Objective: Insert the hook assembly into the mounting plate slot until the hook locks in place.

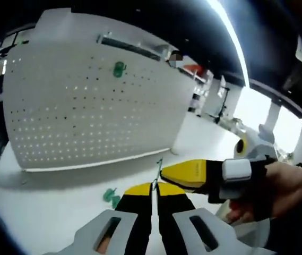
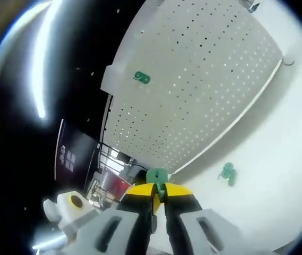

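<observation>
A white pegboard point(image 1: 87, 106) leans upright on the table, with one green hook point(image 1: 119, 69) mounted near its top. Another green hook piece point(image 1: 110, 196) lies on the table in front of it. My left gripper point(image 1: 154, 186) is shut, its yellow tips pressed together. My right gripper point(image 1: 165, 172), held by a hand, comes in from the right, its tip just above the left tips. A thin green sliver point(image 1: 159, 163) stands where they meet. In the right gripper view my right gripper point(image 2: 157, 192) is shut on a green hook piece point(image 2: 156, 177). The pegboard point(image 2: 204, 79), mounted hook point(image 2: 141, 78) and loose piece point(image 2: 227, 173) lie beyond.
The white table point(image 1: 50, 212) runs in front of the pegboard. A white device with a yellow-ringed dark circle point(image 1: 243, 146) stands to the right, also seen as the white device point(image 2: 71, 204). Desks and bright ceiling lights lie behind.
</observation>
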Demonstrator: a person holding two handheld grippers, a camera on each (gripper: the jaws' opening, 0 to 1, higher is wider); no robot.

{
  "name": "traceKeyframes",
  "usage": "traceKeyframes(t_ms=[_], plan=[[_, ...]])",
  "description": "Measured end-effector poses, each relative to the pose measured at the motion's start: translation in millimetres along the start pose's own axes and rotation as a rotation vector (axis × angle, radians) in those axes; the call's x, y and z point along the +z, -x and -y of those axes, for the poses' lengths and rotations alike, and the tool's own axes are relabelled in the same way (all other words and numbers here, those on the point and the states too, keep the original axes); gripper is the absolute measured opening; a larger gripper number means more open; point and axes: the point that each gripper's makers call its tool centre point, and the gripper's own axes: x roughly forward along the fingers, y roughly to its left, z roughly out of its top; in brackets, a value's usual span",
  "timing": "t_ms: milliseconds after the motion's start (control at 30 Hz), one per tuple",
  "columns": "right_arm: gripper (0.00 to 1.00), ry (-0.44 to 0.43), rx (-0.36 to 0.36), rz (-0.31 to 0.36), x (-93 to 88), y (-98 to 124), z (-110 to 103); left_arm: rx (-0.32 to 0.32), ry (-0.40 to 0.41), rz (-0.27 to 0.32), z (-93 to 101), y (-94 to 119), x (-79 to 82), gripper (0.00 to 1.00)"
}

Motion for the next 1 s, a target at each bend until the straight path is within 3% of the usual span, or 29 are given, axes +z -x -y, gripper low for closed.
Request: traceKeyframes(t_ms=[700, 1000], plan=[[0.01, 0.01, 0.019, -0.02, -2.8, 1.8, -4.1, -0.024, -0.068, -0.019, 1.6, 4.4, -1.3, 0.02], [0.0, 0.239, 0.053, -0.072, -10.1, -5.1, -24.6, -0.023, -0.077, -0.024, -5.6, 10.7, 0.9, 0.03]])
